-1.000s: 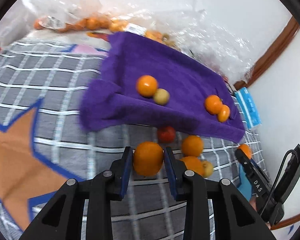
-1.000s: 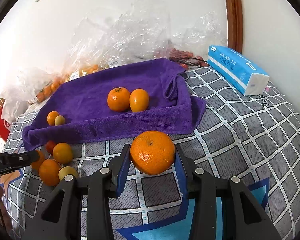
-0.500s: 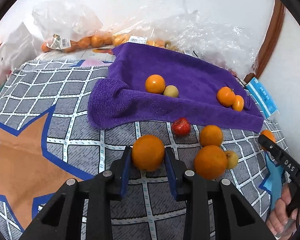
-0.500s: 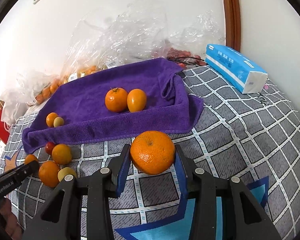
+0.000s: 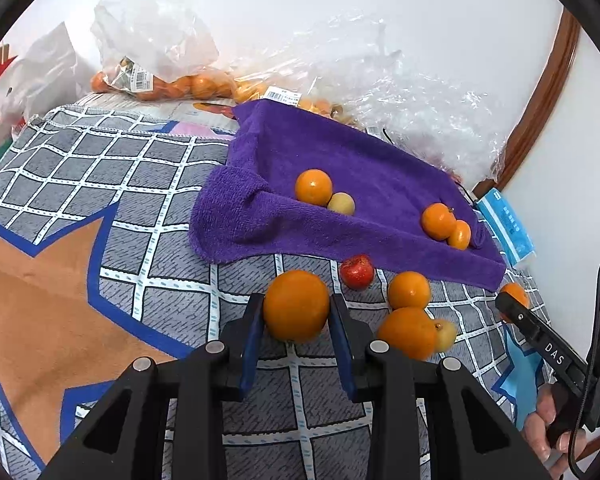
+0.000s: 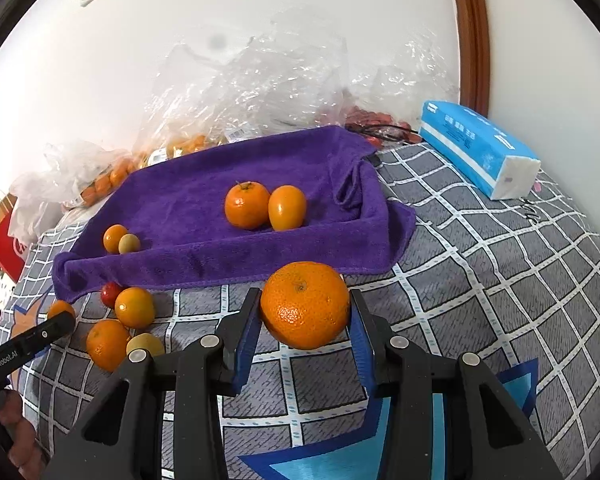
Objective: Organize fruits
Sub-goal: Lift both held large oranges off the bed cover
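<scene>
Two oranges are held clear of the checked blanket (image 5: 148, 168): a smooth orange (image 5: 296, 306) is clamped between the pads of the left gripper (image 5: 296, 340), and a larger dimpled orange (image 6: 305, 305) is clamped in the right gripper (image 6: 305, 340). Over the last second the left view has been swung and levelled towards the purple towel (image 5: 340, 160), while the right view is unchanged. Placement on the towel, beside the four fruits already there, is judged to be next.

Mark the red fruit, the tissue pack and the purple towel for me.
red fruit (image 5: 356, 271): left wrist view, middle of its skin.
tissue pack (image 6: 476, 145): right wrist view, blue top face.
purple towel (image 6: 188, 200): right wrist view, bare patch left of the fruit.
</scene>
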`<state>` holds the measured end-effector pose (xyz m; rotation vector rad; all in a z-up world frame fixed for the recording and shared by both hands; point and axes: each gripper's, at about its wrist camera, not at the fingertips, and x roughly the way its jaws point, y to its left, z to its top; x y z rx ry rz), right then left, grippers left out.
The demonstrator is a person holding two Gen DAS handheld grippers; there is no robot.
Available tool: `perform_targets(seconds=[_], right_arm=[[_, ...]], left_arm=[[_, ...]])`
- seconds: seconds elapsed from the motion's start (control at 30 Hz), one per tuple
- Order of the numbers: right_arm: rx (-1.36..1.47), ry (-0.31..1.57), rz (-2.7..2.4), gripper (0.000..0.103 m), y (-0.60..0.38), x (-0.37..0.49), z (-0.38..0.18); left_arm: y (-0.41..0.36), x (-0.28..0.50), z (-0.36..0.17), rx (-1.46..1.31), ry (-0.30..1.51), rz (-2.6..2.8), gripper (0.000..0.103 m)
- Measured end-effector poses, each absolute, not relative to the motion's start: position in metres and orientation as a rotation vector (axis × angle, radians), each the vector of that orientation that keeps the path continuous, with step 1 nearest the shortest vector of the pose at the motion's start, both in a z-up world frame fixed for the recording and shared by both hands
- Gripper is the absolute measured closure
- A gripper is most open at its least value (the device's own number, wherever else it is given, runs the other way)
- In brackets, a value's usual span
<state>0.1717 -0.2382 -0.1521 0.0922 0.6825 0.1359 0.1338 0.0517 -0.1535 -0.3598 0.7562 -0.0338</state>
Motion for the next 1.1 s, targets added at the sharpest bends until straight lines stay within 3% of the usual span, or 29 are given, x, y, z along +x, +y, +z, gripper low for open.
perform_targets(seconds=[1.1], right_arm=[[0.062,0.689,0.111,0.061,-0.23,0.15,-0.152]], left_arm=[[0.043,0.117,-0.139,-0.32,0.644,-0.093,0.072]])
